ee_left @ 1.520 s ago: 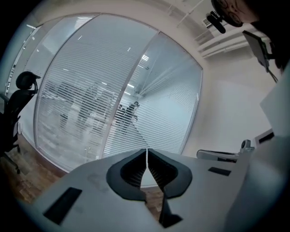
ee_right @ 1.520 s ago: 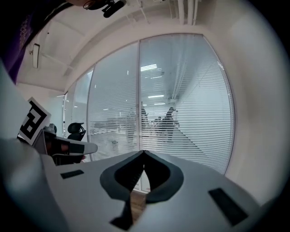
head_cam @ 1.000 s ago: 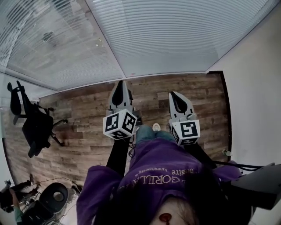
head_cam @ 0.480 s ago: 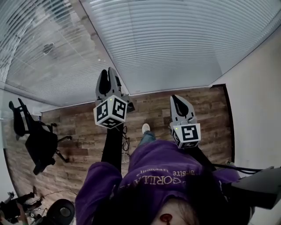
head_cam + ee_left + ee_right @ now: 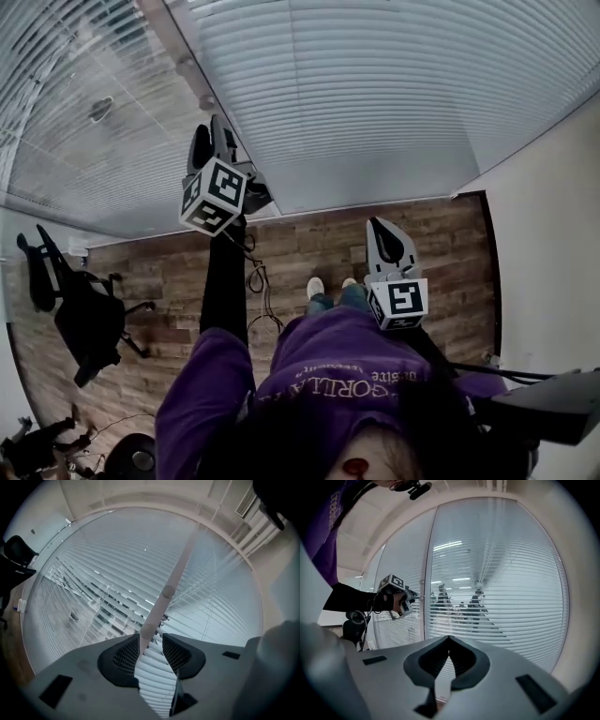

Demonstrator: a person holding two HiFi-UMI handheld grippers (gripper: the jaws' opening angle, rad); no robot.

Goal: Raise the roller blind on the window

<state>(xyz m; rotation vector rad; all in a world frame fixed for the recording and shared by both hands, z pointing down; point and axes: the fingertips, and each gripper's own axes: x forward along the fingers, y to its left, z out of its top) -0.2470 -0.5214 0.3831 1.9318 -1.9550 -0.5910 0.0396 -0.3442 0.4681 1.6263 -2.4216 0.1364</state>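
- Blind [image 5: 375, 94]: white horizontal slats, lowered over the whole window. Its bottom edge meets the far edge of the floor.
- Second slatted panel [image 5: 84, 122]: hangs to the left of the blind, also lowered.
- Wall [image 5: 553, 234]: plain and pale, along the floor's right edge.
- Floor [image 5: 300, 248]: wood-plank pattern.
- Office chair [image 5: 80, 314]: black, by the floor's left edge, well apart from the person.
- Post [image 5: 178, 47]: pale upright between the two panels, with small round fittings on it.
- Left hand-held gripper [image 5: 212, 131]: raised on an outstretched black-sleeved arm, near the post and aimed at it. Its jaws have just been opening and stand apart. Nothing is clamped between them; only the post and slats show through the gap.
- Right hand-held gripper [image 5: 382, 223]: held lower, over the floor, facing the blind. Its jaw tips are together and it is empty.
- Cable [image 5: 255, 277]: dark, looping below the left arm.
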